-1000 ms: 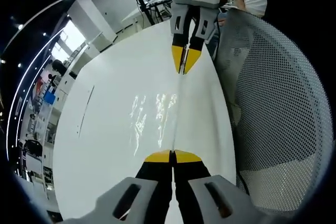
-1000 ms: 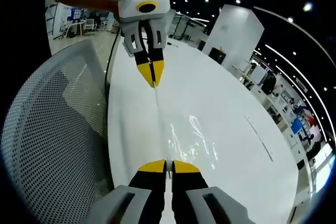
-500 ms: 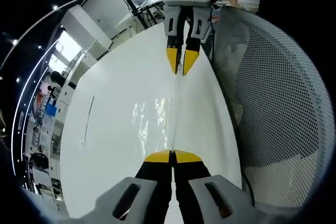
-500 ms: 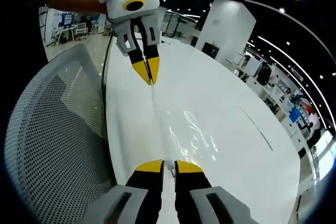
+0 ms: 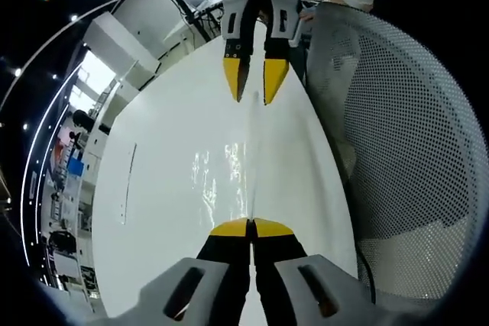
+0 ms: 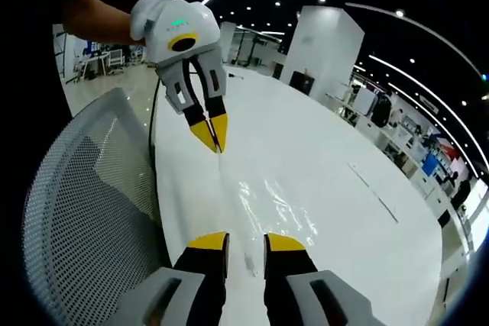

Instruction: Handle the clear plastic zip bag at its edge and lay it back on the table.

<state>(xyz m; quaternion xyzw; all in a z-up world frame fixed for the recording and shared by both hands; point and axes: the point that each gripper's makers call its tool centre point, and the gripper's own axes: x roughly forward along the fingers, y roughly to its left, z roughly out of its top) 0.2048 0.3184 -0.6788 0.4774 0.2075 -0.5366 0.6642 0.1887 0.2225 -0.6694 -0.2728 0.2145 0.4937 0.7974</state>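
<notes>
The clear plastic zip bag lies stretched along the white table, showing mostly as glints. My left gripper is shut on the near end of its edge. Across from it in the left gripper view, the right gripper hangs open above the far end, jaws apart and holding nothing. In the right gripper view, my right gripper stands open over the bag. Farther along that view, the left gripper pinches the edge, held by a person's hand.
A grey mesh chair back stands close along the table's edge, and the same chair back is on the left of the right gripper view. The table stretches wide beyond the bag. Desks and pillars stand far behind.
My right gripper has opened and let go of the bag's edge, then drawn back a little. The left gripper stays shut on the other end.
</notes>
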